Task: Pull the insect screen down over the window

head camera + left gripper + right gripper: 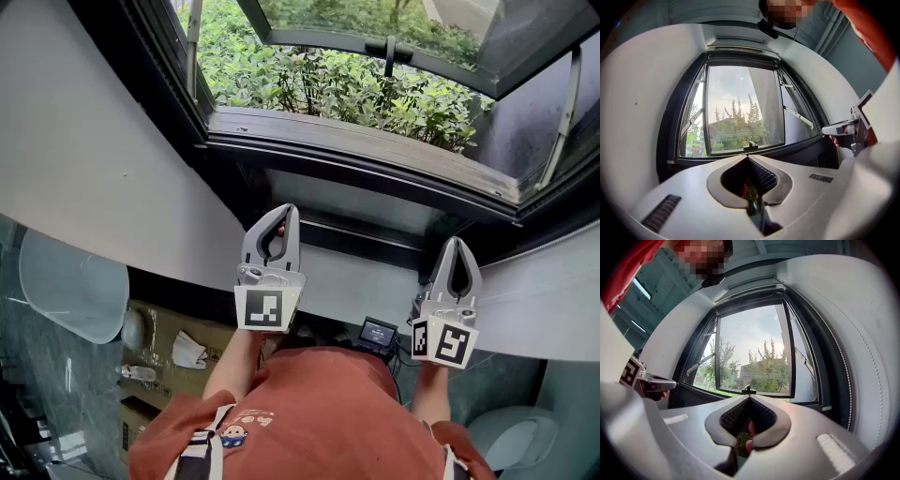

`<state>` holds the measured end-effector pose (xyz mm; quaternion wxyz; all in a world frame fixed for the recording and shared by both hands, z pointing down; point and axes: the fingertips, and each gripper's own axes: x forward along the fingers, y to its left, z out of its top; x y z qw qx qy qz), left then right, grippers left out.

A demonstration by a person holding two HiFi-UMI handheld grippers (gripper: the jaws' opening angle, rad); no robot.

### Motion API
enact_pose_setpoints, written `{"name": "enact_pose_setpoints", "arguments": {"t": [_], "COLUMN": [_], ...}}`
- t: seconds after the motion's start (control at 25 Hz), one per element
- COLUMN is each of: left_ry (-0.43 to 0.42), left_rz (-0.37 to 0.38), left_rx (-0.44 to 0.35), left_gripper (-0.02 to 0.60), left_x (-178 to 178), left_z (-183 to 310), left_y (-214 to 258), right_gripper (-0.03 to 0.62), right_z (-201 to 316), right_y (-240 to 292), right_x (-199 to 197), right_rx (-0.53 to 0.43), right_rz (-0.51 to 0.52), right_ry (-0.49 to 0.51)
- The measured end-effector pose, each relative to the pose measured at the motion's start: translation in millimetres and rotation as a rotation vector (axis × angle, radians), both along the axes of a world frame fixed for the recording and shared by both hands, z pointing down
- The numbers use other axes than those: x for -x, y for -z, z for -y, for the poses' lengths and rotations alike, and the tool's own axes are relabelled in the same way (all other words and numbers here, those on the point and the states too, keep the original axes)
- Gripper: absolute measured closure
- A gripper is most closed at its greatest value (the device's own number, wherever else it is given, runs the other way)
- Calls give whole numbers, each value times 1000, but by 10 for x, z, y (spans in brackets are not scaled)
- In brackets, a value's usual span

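approach step only: grey plastic left gripper [284, 212] and right gripper [456, 243] stood closed, empty, below the black-framed open window [356, 155]; insect screen undrawn, apparently retracted overhead; next move called for reaching up to grasp it.

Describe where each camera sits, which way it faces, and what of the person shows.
Head view: on the head, looking steeply down at the open window and bushes; shows left tool, right tool, orange shirt.
Left gripper view: on the left tool, facing the window; right tool at right edge.
Right gripper view: on the right tool, facing the window; left tool at left edge.
Shared: both gripper views show the window handle.
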<state>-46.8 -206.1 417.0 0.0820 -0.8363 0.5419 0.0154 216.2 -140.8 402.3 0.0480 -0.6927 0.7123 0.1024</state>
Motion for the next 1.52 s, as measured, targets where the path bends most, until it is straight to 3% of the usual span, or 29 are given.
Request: {"name": "enact_pose_setpoints", "arguments": {"t": [0.84,1.52], "left_ry": [-20,-45], "left_rz": [-11,-13], "left_rx": [-31,-170], "left_gripper": [577,577], "left_x": [-70,-74], "left_z": [-70,32], "left_y": [145,687], "right_gripper": [585,585], "right_z": [-38,90], "right_y": [96,689], "right_x": [81,138], "right_rx": [-32,-179], "right_rz": [-11,-79], "right_ry": [7,6]}}
